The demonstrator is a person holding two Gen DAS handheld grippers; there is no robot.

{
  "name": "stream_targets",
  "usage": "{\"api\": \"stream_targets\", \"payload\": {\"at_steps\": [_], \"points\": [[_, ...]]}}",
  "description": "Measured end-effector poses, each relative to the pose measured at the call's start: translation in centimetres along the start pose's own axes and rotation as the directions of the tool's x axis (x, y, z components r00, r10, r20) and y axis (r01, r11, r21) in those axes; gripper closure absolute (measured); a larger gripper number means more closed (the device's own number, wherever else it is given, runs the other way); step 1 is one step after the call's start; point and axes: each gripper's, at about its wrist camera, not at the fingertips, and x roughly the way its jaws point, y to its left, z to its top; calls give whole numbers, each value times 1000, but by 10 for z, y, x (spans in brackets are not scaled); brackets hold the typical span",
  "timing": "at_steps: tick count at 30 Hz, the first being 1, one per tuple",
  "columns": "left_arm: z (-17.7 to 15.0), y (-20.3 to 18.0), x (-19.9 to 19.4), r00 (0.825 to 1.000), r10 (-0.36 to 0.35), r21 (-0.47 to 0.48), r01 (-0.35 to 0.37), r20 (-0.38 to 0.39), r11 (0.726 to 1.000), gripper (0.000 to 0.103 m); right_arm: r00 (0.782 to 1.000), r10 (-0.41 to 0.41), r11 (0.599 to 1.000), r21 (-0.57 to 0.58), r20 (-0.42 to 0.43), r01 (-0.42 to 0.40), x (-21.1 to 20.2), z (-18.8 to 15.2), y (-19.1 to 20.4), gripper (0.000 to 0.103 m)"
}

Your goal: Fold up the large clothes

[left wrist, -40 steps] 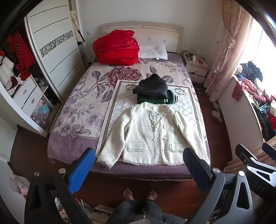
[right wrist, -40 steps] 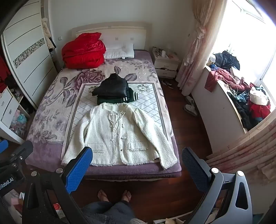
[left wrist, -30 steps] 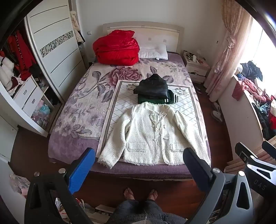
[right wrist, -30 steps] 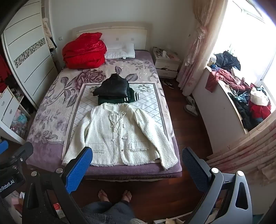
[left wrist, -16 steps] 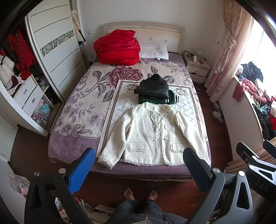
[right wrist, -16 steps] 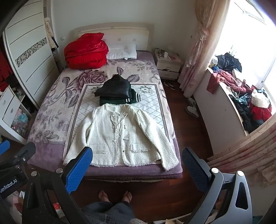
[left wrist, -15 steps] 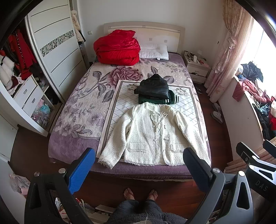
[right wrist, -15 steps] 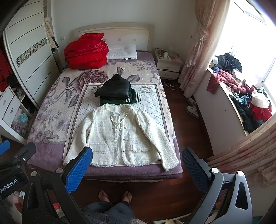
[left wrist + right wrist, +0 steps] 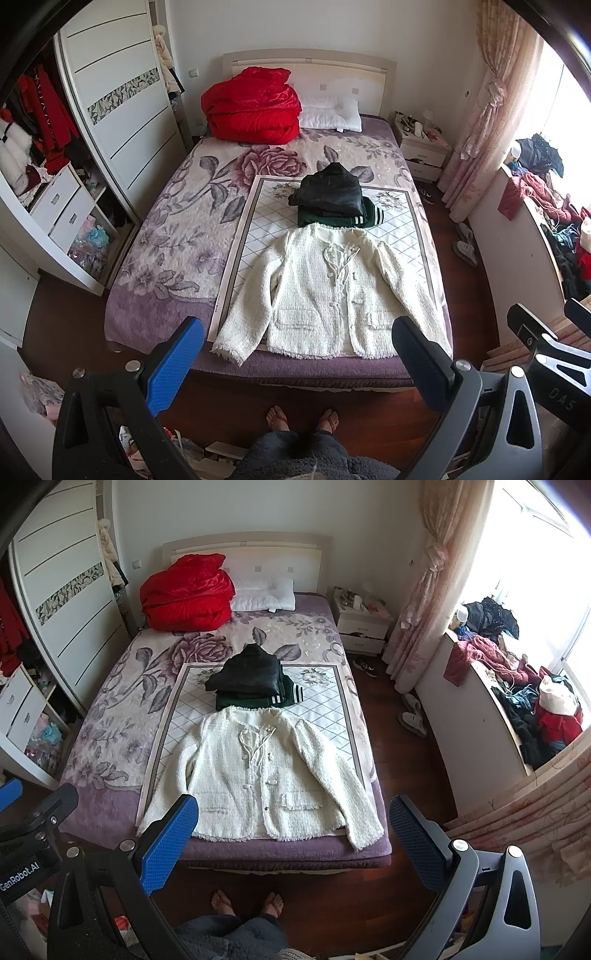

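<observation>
Nearest the cameras, the left gripper (image 9: 297, 363) and the right gripper (image 9: 293, 843) are both held high above the floor at the foot of the bed (image 9: 155, 325), blue-padded jaws spread wide and empty, pointing down and forward over the person's bare feet (image 9: 245, 902). Neither touches any fabric; they sit side by side, well apart from the cloth. Just beyond, the white jacket (image 9: 328, 295) lies face up and spread flat on the quilted mat (image 9: 258, 218), hem toward the foot edge, both sleeves angled outward. To start the fold well, I would bring each gripper down to a sleeve cuff, pinch only the top layer, and carry the sleeves inward across the chest evenly, keeping the body flat. Farther back, touching the collar, sits a stack of folded dark clothes (image 9: 251, 683), then a red quilt (image 9: 186, 592) by the headboard
</observation>
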Motion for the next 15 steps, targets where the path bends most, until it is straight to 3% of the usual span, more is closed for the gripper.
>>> {"api": "stream_targets", "payload": {"at_steps": [8, 15], "points": [[4, -1, -2, 1000, -1, 0, 1, 2, 1000, 0, 1000, 0, 1000, -1, 4, 0, -7, 15, 1, 0], [11, -2, -2, 1000, 0, 1, 0, 2, 1000, 0, 1000, 0, 1000, -2, 7, 0, -5, 8, -1, 0]]}}
